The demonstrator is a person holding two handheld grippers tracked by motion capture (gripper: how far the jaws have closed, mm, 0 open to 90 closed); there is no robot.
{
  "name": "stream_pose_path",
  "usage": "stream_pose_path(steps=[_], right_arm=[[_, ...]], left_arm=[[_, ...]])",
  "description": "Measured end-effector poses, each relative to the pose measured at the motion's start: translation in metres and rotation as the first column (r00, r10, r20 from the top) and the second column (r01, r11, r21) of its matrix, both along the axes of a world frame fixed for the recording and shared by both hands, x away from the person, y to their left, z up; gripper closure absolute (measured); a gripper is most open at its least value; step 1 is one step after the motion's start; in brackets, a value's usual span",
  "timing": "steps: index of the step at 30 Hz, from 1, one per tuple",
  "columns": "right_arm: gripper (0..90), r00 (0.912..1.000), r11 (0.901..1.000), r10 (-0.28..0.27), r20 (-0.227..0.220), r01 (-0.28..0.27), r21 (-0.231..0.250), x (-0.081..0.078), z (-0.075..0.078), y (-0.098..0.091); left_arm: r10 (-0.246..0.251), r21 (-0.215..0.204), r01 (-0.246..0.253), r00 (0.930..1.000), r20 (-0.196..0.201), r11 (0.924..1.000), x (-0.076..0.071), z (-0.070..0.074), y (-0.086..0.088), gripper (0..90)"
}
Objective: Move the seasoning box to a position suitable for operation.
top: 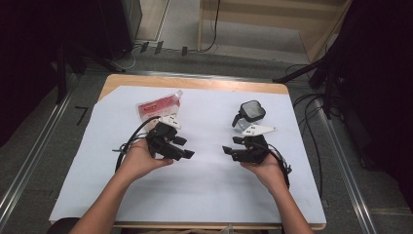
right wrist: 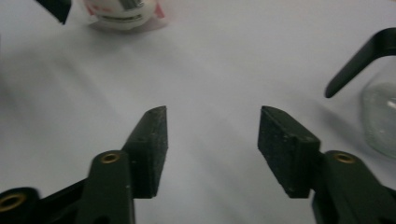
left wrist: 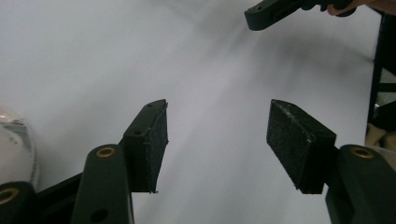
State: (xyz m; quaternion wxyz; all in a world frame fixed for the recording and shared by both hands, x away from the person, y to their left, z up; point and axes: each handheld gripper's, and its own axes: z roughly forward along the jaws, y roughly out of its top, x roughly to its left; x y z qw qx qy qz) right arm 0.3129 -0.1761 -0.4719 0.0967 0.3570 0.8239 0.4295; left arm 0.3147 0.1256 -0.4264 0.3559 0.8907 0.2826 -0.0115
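A person sits at a table (top: 195, 82) covered with a white sheet (top: 204, 185), holding a black gripper in each hand. The left gripper (top: 184, 147) hovers over the sheet, pointing toward the middle, its fingers (left wrist: 148, 144) spread apart with nothing between them. Just behind it lies a red and white pouch (top: 158, 106), flat on the sheet. The right gripper (top: 229, 145) points inward to face the left one, its fingers (right wrist: 289, 154) also apart and empty. Just behind the right gripper stands a clear glass jug (top: 250, 114) with a black handle and dark lid. Pouch and jug sit well apart.
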Motion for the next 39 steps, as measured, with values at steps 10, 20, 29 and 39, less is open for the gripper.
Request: stream_pose_path(steps=[10, 20, 29, 39], right_arm=[[44.9, 0.9999, 0.9997, 0.003, -0.017, -0.003, -0.025, 0.003, 0.0, -0.003], [47.3, 0.9996, 0.9997, 0.023, -0.013, -0.023, -0.005, 0.001, 0.004, -0.001], [43.7, 0.9997, 0.9997, 0.023, -0.008, -0.023, 0.0, 0.0, 0.006, -0.002], [43.5, 0.9991, 0.9992, -0.04, -0.012, 0.04, 0.003, 0.005, 0.005, -0.02]], left_arm=[[0.006, 0.006, -0.006, 1.0, 0.003, 1.0, 0.002, 0.002, 0.0, 45.0], [-0.04, 0.004, 0.04, 0.9985, 0.039, 0.9992, 0.0, 0.001, -0.003, 37.9], [-0.045, -0.005, 0.045, 0.9987, 0.023, 0.999, 0.0, 0.003, -0.003, 36.8], [-0.03, -0.003, 0.03, 0.9988, 0.039, 0.9995, 0.0, 0.005, -0.001, 36.5]])
